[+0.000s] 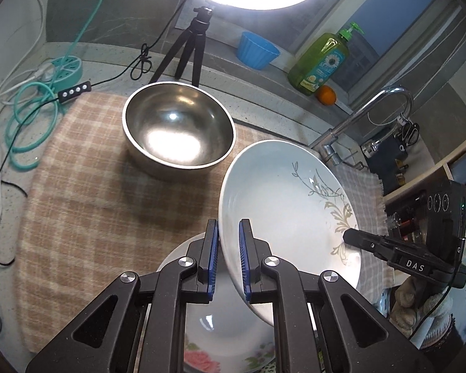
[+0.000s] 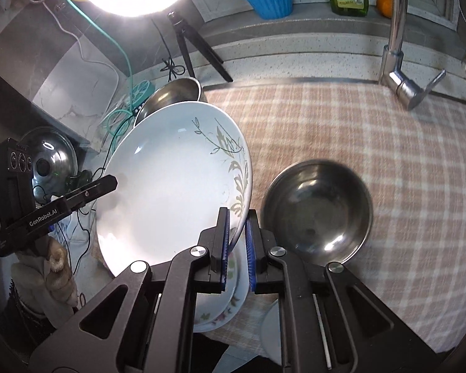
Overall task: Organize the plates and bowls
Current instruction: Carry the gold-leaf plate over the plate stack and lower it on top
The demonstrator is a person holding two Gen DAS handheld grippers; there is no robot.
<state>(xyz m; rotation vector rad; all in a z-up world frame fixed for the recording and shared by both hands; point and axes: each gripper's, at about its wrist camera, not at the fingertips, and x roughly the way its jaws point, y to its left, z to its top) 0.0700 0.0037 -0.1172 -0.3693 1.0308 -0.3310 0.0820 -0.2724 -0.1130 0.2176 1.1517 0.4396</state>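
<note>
Leaf-patterned plate is gripped at opposite rims by left claw and right claw; placement onto floral plate at 6 o'clock is judged next.

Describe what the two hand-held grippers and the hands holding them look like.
Both are black with angular linkage arms, silver pivot bolts and blue ribbed pads. The left hand-held gripper reads GenRobot.AI on its side; the right hand-held gripper reads DAS. Pale knitted gloves cover the hands.
</note>
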